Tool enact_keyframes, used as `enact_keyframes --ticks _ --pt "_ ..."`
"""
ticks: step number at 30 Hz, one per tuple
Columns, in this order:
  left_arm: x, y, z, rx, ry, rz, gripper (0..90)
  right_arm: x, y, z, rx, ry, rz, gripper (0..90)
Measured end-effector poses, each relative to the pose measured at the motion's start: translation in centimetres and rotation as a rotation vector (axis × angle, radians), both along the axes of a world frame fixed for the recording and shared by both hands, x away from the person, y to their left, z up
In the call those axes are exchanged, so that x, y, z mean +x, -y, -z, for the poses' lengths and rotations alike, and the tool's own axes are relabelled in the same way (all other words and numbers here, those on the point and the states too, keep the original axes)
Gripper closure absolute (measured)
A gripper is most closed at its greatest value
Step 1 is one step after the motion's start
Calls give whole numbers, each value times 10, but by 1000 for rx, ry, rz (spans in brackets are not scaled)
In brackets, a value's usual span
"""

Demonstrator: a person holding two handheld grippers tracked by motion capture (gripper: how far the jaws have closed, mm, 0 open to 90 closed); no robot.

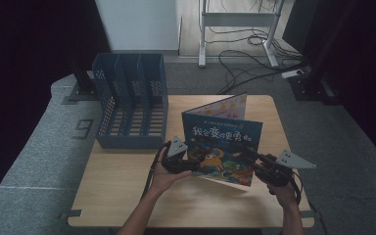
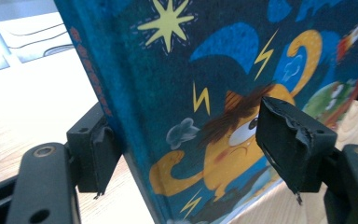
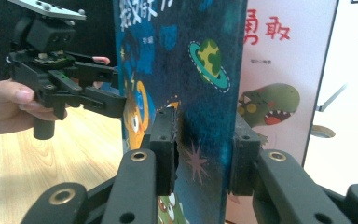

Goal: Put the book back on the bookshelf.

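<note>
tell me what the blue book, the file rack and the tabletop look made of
Blue book: printed card cover, seemingly matte with a faint grain in the left gripper view; stiff enough to stand upright.
File rack: likely moulded plastic, blue-grey, with perforated walls and a slotted floor.
Tabletop: pale wood or wood-look laminate, faint grain lines.

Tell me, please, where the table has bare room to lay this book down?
Bare wood runs along the table's near edge, left of the left hand-held gripper. The far-left corner is crowded by the blue file rack; the books and right hand-held gripper fill the middle.
</note>
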State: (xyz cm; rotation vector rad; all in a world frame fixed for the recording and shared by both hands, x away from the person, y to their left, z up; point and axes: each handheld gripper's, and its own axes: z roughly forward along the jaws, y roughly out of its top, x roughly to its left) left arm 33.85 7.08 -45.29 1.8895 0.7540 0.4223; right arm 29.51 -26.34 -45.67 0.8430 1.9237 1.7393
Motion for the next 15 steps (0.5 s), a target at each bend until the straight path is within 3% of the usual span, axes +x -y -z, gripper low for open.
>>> enact_keyframes --ticks 15 --pt "-3 8 -6 10 37 39 283 6 4 7 4 -37 43 595"
